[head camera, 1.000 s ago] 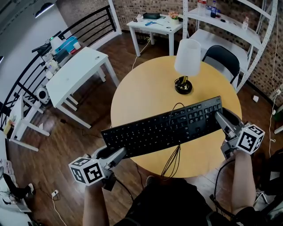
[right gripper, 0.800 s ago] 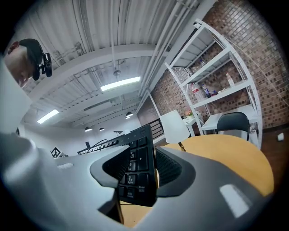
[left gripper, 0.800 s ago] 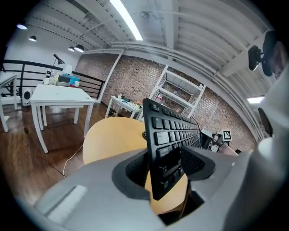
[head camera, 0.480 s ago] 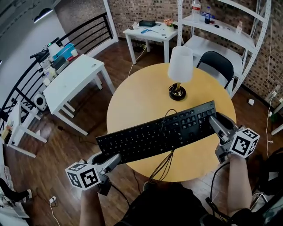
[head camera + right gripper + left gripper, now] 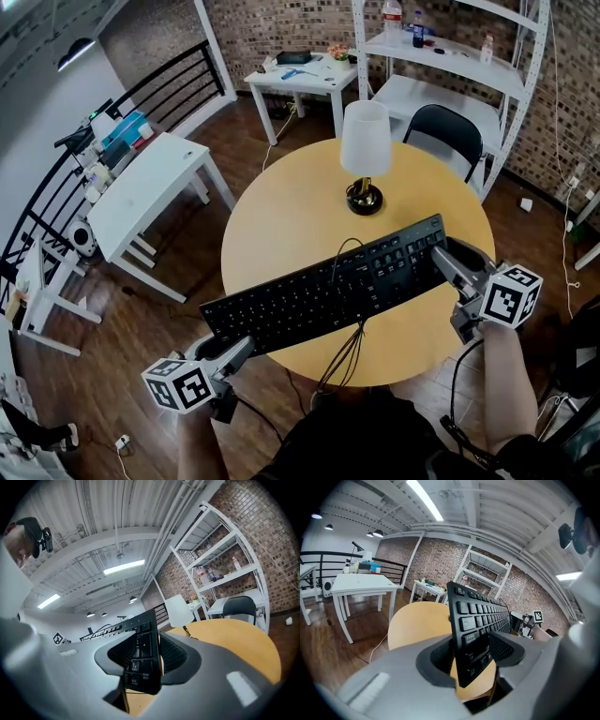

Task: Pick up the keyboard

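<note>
A long black keyboard [image 5: 328, 295] hangs tilted above the near edge of the round wooden table [image 5: 281, 216], held at both ends. My left gripper [image 5: 239, 349] is shut on its left end, which stands edge-on between the jaws in the left gripper view as the keyboard [image 5: 478, 620] inside the left gripper [image 5: 476, 651]. My right gripper [image 5: 448, 264] is shut on the number-pad end, seen in the right gripper view as the keyboard [image 5: 143, 644] between the pads of the right gripper [image 5: 143, 656]. The keyboard's black cable [image 5: 342, 347] loops over the keys and dangles below.
A white-shaded lamp [image 5: 364, 150] on a black base stands on the table beyond the keyboard. A black chair [image 5: 450, 127] and white shelving [image 5: 450, 56] are behind the table. A white desk [image 5: 141, 187] stands to the left by a black railing.
The keyboard stays gripped at both ends. In the head view the whole scene has slid left and the lamp sits higher; the grippers have barely shifted relative to the table.
</note>
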Tool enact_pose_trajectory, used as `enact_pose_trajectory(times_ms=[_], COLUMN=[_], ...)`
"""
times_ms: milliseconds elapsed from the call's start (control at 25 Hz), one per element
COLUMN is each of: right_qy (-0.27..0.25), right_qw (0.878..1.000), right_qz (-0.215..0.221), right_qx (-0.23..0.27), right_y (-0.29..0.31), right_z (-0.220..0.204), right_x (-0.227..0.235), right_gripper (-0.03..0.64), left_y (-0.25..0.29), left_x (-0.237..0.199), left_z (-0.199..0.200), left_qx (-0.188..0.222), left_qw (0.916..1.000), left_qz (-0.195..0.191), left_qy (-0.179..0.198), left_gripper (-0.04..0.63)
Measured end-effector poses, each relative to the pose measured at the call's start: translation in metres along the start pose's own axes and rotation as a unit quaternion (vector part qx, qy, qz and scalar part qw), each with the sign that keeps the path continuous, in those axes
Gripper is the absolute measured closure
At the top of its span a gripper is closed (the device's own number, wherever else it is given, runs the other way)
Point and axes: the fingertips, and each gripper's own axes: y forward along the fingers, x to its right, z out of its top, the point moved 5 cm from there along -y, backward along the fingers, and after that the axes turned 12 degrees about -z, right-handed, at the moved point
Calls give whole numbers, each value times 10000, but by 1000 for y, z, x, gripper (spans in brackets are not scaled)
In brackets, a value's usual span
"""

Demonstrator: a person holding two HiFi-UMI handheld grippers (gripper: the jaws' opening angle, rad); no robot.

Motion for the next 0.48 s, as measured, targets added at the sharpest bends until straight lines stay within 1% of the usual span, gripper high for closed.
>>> enact_pose_trajectory(times_ms=[240, 480], right_qy=[-18, -44], right_qw=[10000, 10000], right_qz=[18, -56], right_qx=[-50, -11], right_y=[-1, -2], right_z=[-1, -1], right_x=[-1, 0], right_gripper=[465, 465], left_y=[0, 5], left_x=[-1, -5], left_z=[-2, -4], left_qx=[-35, -16], left_qw=[10000, 10000], left_qz=[14, -72], left_qy=[-40, -59], left_gripper=[101, 101])
